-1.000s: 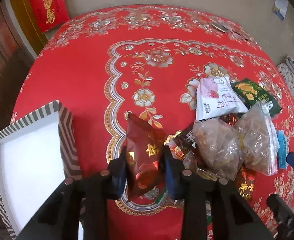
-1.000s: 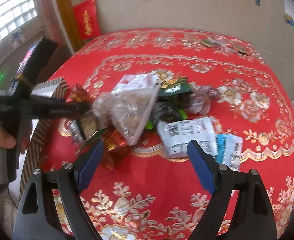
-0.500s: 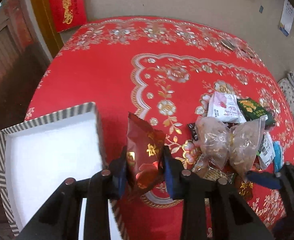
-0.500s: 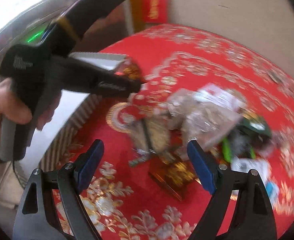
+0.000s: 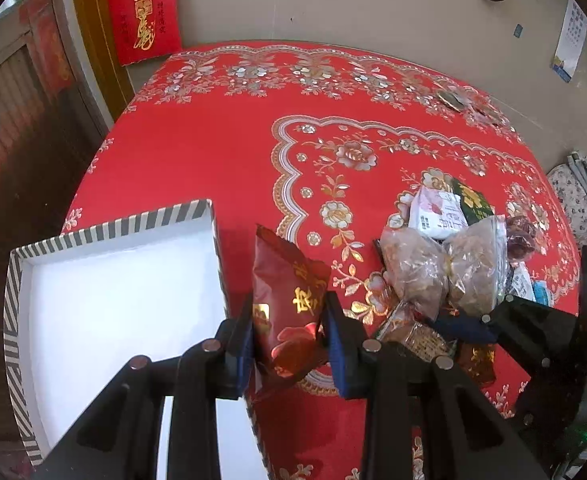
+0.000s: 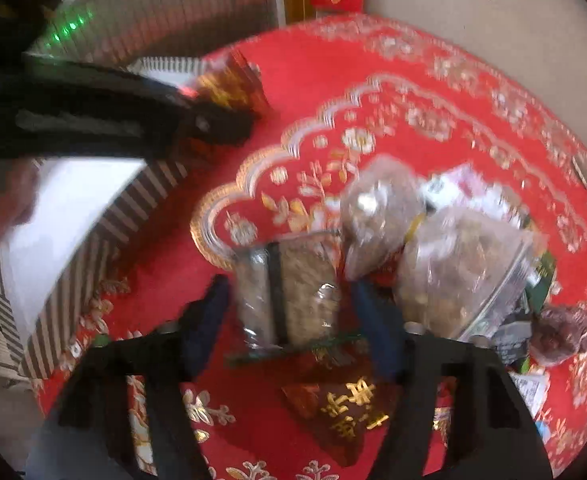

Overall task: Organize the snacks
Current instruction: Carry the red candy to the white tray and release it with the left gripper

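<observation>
A round counter (image 5: 213, 152) draped in a red cloth with gold and silver flowers is standing against a beige wall; a red hanging with gold characters (image 5: 143, 16) is showing at the far left of the wall, beside a wooden door frame.

Left wrist view: to the left of the fingers, a striped-rim box (image 5: 13, 320) with a white floor is lying at the counter's edge, with nothing visible inside it. The left gripper (image 5: 289, 320) is pinching a dark red snack packet (image 5: 285, 292) between its blue-padded fingers (image 5: 335, 332); the packet is standing upright between them, just right of the box's near wall and above the cloth. Well to the right of these fingers, the remaining snacks are lying in a heap: two clear bags of brown pieces (image 5: 445, 276), a white-and-pink packet (image 5: 433, 212) and a green packet (image 5: 473, 200) behind them.

Right wrist view, blurred by motion: the right gripper (image 6: 293, 320) is holding its fingers (image 6: 205, 320) spread on either side of a clear-wrapped snack bar pack (image 6: 293, 288), which is lying on the cloth directly between them; whether the pads are touching it cannot be told. A second dark red packet with gold characters (image 6: 345, 412) is lying nearer than the fingers, and the clear bags (image 6: 445, 272) are lying just beyond and to their right.
</observation>
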A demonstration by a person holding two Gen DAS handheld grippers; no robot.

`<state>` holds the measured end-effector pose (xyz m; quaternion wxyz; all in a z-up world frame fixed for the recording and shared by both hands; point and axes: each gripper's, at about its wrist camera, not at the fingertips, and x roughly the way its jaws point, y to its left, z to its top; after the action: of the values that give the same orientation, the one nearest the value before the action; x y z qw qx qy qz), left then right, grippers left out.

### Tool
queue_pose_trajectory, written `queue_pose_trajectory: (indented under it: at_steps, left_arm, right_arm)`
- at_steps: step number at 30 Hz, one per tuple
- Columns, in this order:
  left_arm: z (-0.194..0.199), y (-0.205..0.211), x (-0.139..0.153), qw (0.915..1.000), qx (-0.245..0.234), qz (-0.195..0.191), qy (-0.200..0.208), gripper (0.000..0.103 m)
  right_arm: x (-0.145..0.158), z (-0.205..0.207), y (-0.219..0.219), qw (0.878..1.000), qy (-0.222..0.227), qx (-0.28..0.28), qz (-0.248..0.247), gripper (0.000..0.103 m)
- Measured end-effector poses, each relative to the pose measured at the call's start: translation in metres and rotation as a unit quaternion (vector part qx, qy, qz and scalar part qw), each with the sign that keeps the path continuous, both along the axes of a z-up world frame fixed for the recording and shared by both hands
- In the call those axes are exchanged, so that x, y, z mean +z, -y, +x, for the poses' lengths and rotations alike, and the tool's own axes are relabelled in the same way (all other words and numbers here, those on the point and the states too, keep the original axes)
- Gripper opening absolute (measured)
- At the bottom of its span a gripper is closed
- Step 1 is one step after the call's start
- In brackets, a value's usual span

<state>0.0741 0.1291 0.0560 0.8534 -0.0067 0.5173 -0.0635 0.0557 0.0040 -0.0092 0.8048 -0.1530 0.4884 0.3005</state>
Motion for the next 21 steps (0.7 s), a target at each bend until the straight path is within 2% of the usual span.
queue_pose_trajectory:
  at_steps: [4, 5, 13, 21]
  left_arm:
    - [-0.008, -0.001, 0.0, 1.0, 0.003, -0.002, -0.001, 0.034]
    - [-0.011, -0.002, 0.001, 1.0, 0.003, -0.003, 0.0, 0.034]
    - [-0.032, -0.014, 0.015, 0.9997, 0.014, -0.009, 0.019, 0.034]
    - [-0.048, -0.037, 0.029, 0.9979, 0.043, 0.016, 0.047, 0.034]
  right_arm:
    - [0.001, -0.009, 0.003, 1.0, 0.003, -0.007, 0.009, 0.056]
    - [0.002, -0.012, 0.006, 1.0, -0.001, -0.011, 0.022, 0.051]
    - [0.021, -0.039, 0.012, 0.998, 0.022, -0.026, 0.044, 0.051]
    - [0.057, -0.047, -0.009, 0.995, 0.062, -0.022, 0.073, 0.051]
